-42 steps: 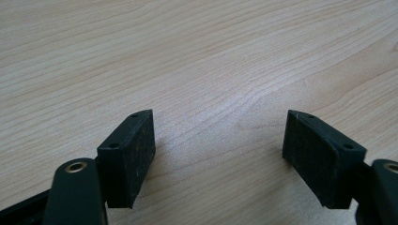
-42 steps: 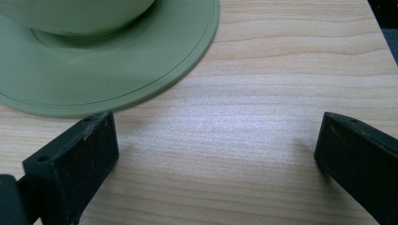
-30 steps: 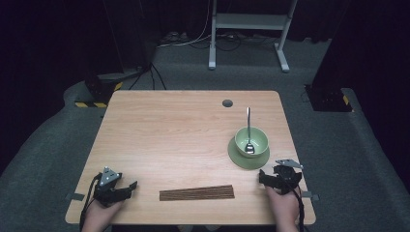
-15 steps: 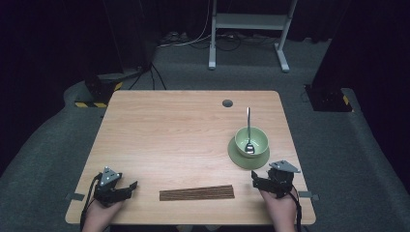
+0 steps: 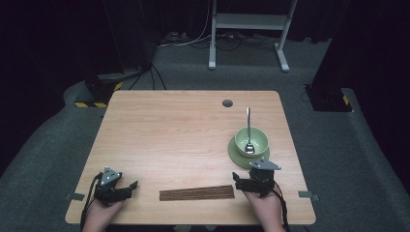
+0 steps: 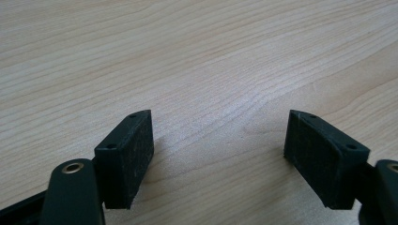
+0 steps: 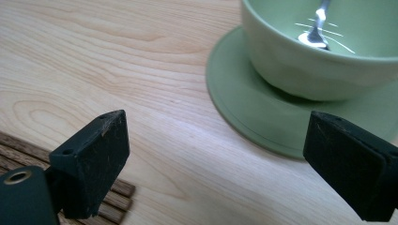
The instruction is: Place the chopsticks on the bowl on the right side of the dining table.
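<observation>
Right gripper view: two black jaws stand wide apart with nothing between them — the right gripper [image 7: 216,164] hovers low over the table [image 7: 117,61], one green saucer [image 7: 244,112] just ahead. On it sits one green bowl [image 7: 300,70] holding one metal spoon [image 7: 315,35]. One dark slatted mat [image 5: 197,193] lies along the table's near edge between both grippers. The left gripper [image 6: 218,154] — jaws also spread, empty — rests near the near left corner.
</observation>
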The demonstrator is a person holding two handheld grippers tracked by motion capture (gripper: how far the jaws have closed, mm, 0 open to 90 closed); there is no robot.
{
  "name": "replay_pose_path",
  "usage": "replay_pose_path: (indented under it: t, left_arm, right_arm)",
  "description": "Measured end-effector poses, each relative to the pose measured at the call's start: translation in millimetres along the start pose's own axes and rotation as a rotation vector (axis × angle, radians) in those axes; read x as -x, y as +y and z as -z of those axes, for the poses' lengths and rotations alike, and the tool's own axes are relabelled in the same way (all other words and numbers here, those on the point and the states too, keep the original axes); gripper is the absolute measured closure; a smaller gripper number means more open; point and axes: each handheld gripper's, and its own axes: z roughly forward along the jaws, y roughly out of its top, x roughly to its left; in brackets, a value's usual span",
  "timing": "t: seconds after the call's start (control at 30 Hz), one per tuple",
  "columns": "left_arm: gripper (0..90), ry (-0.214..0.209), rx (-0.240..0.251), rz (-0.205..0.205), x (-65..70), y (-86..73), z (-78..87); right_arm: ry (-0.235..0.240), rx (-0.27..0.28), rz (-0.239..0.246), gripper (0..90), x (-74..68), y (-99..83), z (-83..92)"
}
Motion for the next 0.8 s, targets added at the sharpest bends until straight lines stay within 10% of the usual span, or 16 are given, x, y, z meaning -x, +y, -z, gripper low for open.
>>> replay_pose_path:
  t: [0.8]
  left_arm:
    - [14.4,0.032,-0.015,0.038,-3.9,1.8,-2.9]
  right_arm:
    - [0.16,-0.022,0.072,14.0,-33.9,3.3,-19.0]
